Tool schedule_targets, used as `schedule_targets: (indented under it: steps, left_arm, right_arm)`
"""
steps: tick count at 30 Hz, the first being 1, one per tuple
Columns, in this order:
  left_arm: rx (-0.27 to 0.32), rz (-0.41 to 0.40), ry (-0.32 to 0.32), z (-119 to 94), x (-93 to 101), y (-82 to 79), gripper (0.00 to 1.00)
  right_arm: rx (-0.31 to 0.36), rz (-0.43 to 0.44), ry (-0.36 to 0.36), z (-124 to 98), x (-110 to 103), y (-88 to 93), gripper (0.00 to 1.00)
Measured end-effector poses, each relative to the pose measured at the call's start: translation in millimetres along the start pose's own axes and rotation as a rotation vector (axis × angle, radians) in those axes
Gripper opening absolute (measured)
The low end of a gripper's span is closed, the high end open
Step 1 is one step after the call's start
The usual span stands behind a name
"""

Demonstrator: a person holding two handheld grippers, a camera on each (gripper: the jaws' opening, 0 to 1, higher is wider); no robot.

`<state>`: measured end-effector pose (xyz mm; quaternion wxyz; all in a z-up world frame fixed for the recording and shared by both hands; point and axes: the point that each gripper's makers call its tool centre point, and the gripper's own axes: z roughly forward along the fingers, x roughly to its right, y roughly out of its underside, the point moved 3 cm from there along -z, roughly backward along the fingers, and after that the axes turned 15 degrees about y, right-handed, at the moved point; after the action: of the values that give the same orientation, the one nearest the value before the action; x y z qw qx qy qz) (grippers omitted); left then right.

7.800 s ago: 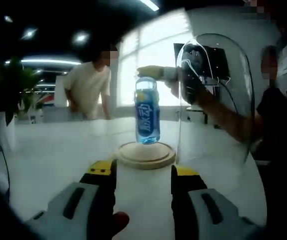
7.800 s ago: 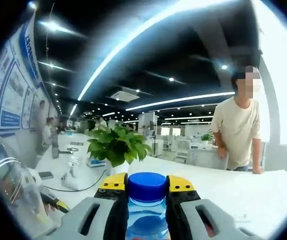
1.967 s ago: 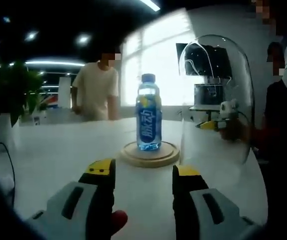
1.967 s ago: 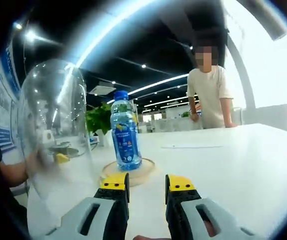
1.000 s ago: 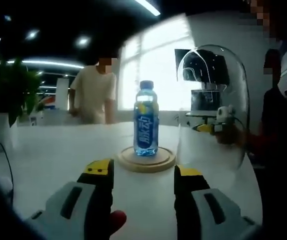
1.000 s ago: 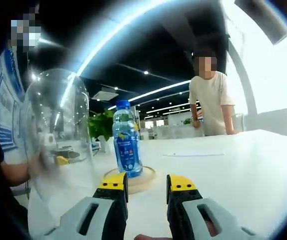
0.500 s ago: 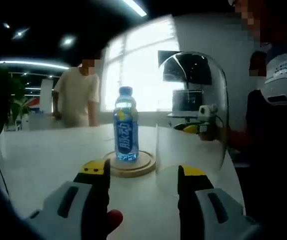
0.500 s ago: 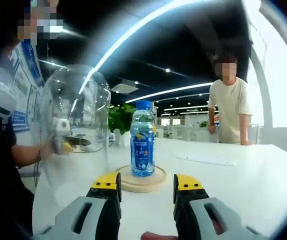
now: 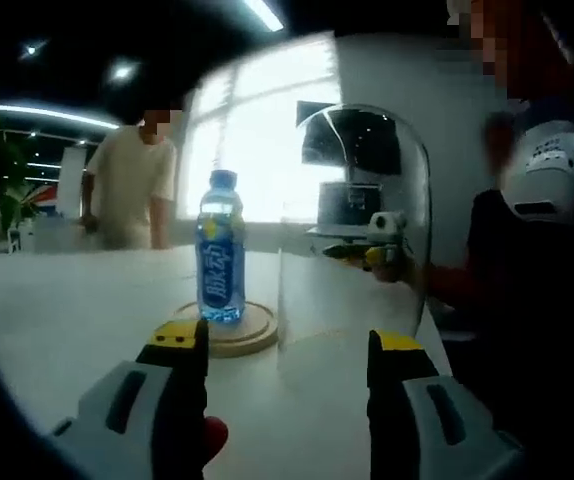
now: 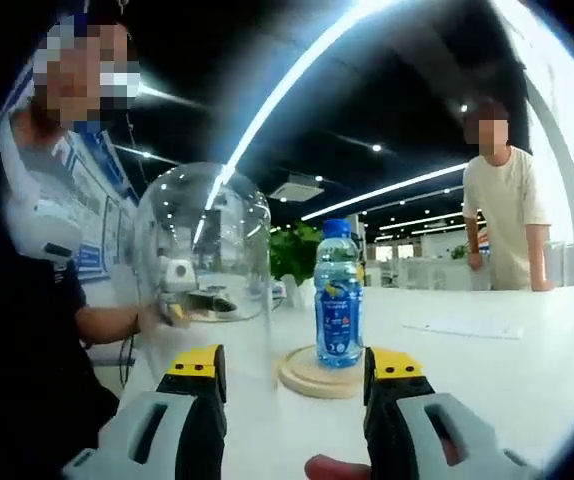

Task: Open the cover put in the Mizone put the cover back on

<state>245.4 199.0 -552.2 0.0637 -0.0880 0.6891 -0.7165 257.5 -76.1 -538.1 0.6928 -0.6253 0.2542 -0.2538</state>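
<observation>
1. Two tools in play, both with jaws spread wide and gripping nothing: left tool (image 9: 287, 345), right tool (image 10: 295, 365).
2. Blue-capped Mizone bottle with blue label (image 9: 220, 247) (image 10: 338, 293) stands upright on round light wooden base (image 9: 248, 335) (image 10: 307, 377), uncovered.
3. Clear glass dome cover (image 9: 355, 235) (image 10: 204, 275) is off the base, just beside it. Left gripper view: to the right of the bottle, ahead of the right jaw. Right gripper view: to the left of the bottle, ahead of the left jaw. Can't tell whether its rim touches the base.
4. Base sits on white surface (image 9: 67, 300) (image 10: 507, 370).
5. Through the dome, each view shows the other tool, yellow-tipped, with a hand on it.
6. Person in cream T-shirt (image 9: 130, 180) (image 10: 502, 215) stands at the far edge of the surface. Green potted plant (image 10: 292, 252) behind the bottle in right gripper view.
</observation>
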Motion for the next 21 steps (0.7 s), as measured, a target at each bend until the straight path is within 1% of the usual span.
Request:
schedule_targets:
  steps: [3, 6, 8, 10, 13, 16, 21]
  left_arm:
    - [-0.002, -0.006, 0.031, 8, 5.3, -1.8, 0.60]
    - [-0.009, -0.007, 0.071, 15, 12.4, -3.1, 0.62]
    - [-0.009, 0.004, 0.095, 21, 17.0, -5.1, 0.66]
    - [-0.013, -0.005, 0.124, 26, 21.3, -6.4, 0.67]
    - [-0.024, -0.005, 0.135, 31, 22.5, -6.6, 0.67]
    - [-0.024, -0.011, 0.146, 32, 23.6, -7.1, 0.67]
    - [-0.029, -0.012, 0.157, 35, 24.1, -7.3, 0.67]
  right_arm:
    - [0.017, 0.032, -0.086, 0, -18, -5.1, 0.56]
    - [0.011, 0.037, -0.122, 6, -29, -4.6, 0.59]
    - [0.001, 0.038, -0.149, 10, -38, -3.3, 0.61]
    - [-0.006, 0.030, -0.185, 13, -44, -1.8, 0.63]
    - [-0.016, 0.034, -0.232, 16, -53, -1.6, 0.66]
    - [-0.024, 0.013, -0.262, 20, -59, -1.3, 0.68]
    - [-0.038, -0.005, -0.291, 27, -67, 0.4, 0.70]
